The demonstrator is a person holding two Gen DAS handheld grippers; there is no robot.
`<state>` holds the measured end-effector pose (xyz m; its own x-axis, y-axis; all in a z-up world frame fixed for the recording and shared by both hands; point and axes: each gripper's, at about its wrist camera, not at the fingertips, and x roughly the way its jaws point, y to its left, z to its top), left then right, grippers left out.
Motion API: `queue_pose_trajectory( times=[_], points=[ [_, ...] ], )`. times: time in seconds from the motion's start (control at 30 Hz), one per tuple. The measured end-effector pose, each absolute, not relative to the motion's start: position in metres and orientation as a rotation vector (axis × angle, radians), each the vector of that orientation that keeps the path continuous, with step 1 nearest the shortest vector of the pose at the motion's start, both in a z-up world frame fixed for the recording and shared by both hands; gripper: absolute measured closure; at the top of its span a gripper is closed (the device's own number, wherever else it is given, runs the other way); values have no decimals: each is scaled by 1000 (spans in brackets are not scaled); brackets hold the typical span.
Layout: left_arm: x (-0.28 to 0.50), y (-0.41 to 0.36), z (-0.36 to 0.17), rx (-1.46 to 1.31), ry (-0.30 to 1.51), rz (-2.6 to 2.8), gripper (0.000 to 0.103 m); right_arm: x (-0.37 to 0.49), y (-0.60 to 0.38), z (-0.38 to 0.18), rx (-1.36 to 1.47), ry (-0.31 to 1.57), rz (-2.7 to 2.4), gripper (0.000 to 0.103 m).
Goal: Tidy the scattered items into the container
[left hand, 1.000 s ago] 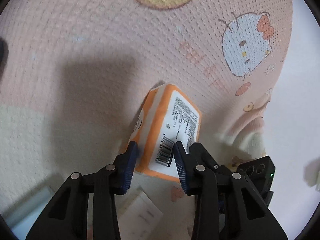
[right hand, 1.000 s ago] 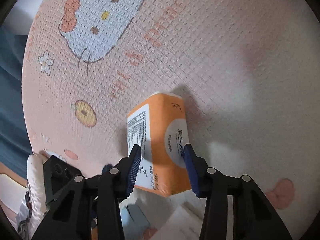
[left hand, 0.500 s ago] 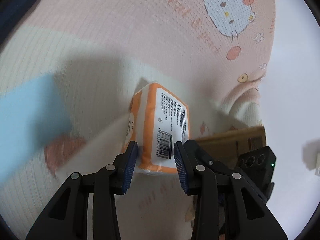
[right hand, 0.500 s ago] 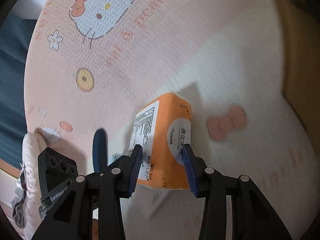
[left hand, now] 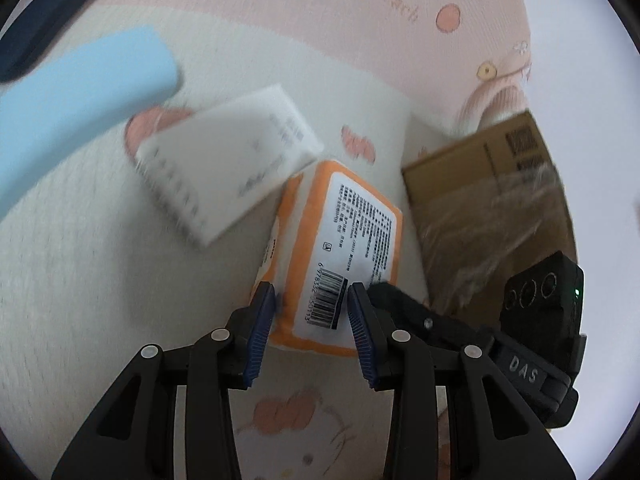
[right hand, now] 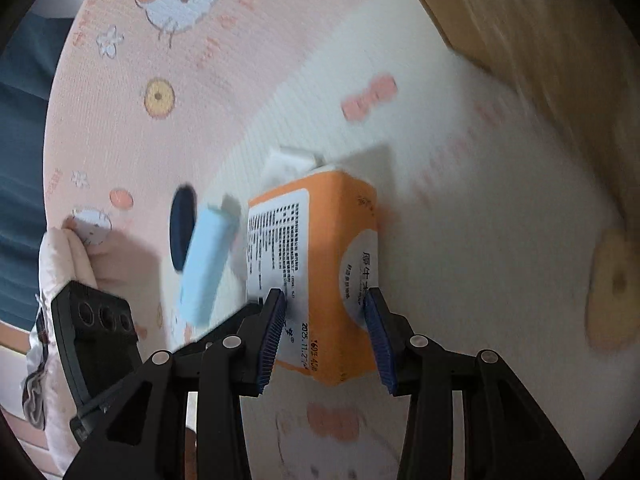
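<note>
Both grippers hold one orange tissue pack, lifted above the play mat. My left gripper is shut on the end with the barcode. My right gripper is shut on the pack from the opposite side. The brown cardboard box lies just right of the pack in the left wrist view; its wall fills the upper right of the right wrist view. A white notepad, a light blue case and a dark blue oval item lie on the mat.
The mat is pink and cream with cartoon prints. The light blue case and the dark oval item lie left of the pack in the right wrist view. A folded pink cloth lies at the mat's left edge.
Both grippers have carried the pack across the mat toward the cardboard box. The notepad, blue case and box have come into view. The grip is unchanged.
</note>
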<state>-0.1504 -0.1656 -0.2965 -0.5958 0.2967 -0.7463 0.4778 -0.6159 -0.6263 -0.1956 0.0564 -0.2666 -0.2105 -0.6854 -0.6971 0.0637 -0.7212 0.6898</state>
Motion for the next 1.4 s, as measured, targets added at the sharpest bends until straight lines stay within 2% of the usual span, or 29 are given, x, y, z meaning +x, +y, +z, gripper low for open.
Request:
queue_pose_trajectory(
  times=[0.43, 0.5, 0.57, 0.63, 0.73, 0.83, 0.87, 0.93, 0.97, 1.0, 1.03, 1.4],
  points=[
    [-102, -168, -294, 1323, 1338, -2310, 62, -152, 36, -268, 1621, -599, -1857, 63],
    [-101, -169, -293, 1319, 1347, -2284, 58, -152, 39, -268, 1619, -600, -1854, 63],
    [-100, -170, -292, 1334, 1343, -2250, 55, -153, 46, -267, 1605, -637, -1855, 63],
    [-94, -168, -286, 1331, 1306, -2246, 55, -155, 60, -264, 1575, -680, -1903, 62],
    [-85, -159, -276, 1327, 1225, -2278, 55, -164, 76, -262, 1532, -739, -2004, 54],
    [-75, -151, -274, 1319, 1200, -2292, 55, -175, 88, -265, 1484, -800, -2053, 54],
    [-72, -149, -274, 1299, 1188, -2289, 56, -178, 92, -266, 1451, -825, -2076, 54],
    [-68, -145, -276, 1288, 1162, -2288, 65, -184, 93, -262, 1372, -849, -2141, 55],
    [-67, -145, -278, 1294, 1157, -2282, 71, -185, 94, -261, 1340, -845, -2160, 62],
    [-67, -144, -280, 1302, 1164, -2280, 73, -188, 97, -260, 1286, -840, -2179, 67],
    [-67, -144, -281, 1304, 1170, -2278, 73, -189, 97, -260, 1263, -828, -2182, 71],
    [-92, -168, -285, 1286, 1146, -2266, 73, -188, 75, -267, 1362, -710, -2038, 71]
  ],
)
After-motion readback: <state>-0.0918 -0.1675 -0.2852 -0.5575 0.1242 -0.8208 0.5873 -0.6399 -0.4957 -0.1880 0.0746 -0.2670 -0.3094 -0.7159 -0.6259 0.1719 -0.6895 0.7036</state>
